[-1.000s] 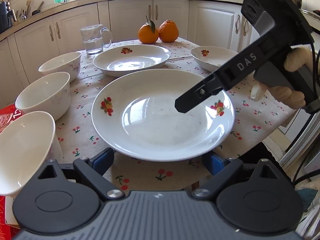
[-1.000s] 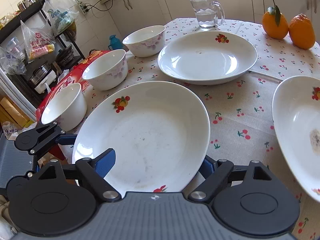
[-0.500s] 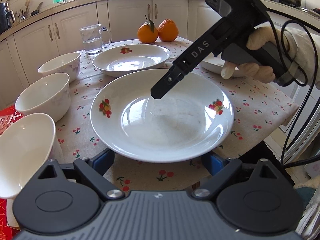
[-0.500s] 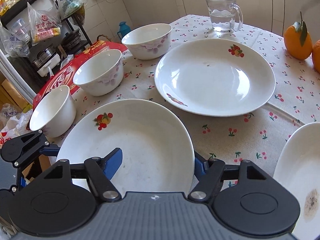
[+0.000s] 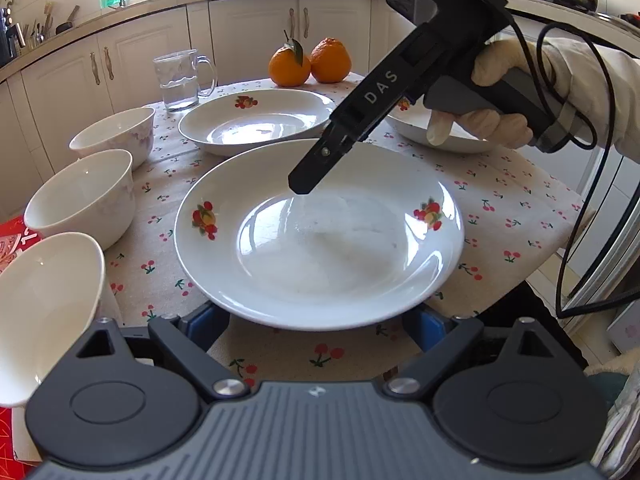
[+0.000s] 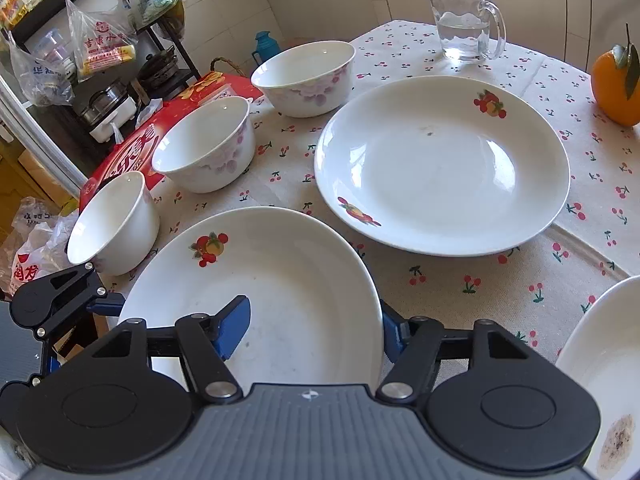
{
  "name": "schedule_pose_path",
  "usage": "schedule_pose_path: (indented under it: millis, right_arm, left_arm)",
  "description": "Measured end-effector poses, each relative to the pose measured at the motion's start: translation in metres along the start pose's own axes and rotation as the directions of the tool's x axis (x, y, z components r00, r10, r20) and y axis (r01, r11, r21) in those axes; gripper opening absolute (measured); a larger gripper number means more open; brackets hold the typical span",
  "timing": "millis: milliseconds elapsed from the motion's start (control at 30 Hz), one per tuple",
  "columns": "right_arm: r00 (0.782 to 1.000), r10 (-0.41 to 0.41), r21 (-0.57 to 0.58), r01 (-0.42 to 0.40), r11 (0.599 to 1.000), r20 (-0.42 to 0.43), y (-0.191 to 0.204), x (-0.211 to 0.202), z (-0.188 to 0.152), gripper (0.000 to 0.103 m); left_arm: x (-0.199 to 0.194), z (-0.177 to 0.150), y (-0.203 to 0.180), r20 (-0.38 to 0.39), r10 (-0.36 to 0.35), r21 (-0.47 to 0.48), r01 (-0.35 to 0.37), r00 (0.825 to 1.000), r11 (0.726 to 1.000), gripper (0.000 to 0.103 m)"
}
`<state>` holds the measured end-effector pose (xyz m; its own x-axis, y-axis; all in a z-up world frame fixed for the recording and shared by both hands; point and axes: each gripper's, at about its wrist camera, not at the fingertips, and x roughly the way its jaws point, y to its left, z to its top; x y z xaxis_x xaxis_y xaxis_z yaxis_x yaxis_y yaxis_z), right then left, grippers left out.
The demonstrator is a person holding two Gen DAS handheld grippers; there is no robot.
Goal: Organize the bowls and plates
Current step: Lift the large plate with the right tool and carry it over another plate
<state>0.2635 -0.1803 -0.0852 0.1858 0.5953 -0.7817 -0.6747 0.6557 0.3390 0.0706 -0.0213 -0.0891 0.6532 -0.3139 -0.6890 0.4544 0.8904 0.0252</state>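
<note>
your right hand-held gripper (image 6: 314, 330) straddles the rim of the near plate (image 6: 280, 272) at its right edge: one blue finger (image 6: 236, 322) lies over the plate's inner surface, the other sits outside and under the rim. its jaws have just been closing with that rim between them; you cannot tell whether the pads already press on it. your left hand-held gripper (image 5: 320, 322) stands released, its blue fingers spread wide at either side of the same plate's near edge, low beside the rim, not gripping. the near plate rests on the bench (image 5: 520, 216) at its front. a second plate (image 6: 440, 164) lies just behind it, and a third plate (image 6: 604, 360) lies to the right. three bowls (image 6: 204, 144) stand in a row along the left edge. a glass jug (image 6: 466, 20) and oranges (image 5: 308, 62) stand at the far end.
</note>
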Motion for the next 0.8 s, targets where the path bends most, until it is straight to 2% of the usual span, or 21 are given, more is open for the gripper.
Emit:
schedule_pose_path:
  millis: [533, 800]
  right_arm:
    - [1.0, 0.003, 0.017, -0.003, 1.0, -0.004, 0.002, -0.004, -0.002, 0.072]
    - [1.0, 0.002, 0.034, -0.003, 0.999, 0.02, 0.001, -0.017, -0.007, 0.072]
  left_arm:
    - [0.001, 0.003, 0.003, -0.033, -0.043, -0.003, 0.042, 0.999, 0.999, 0.092]
    - [-0.001, 0.014, 0.001, -0.041, -0.067, 0.025, 0.068, 0.997, 0.997, 0.092]
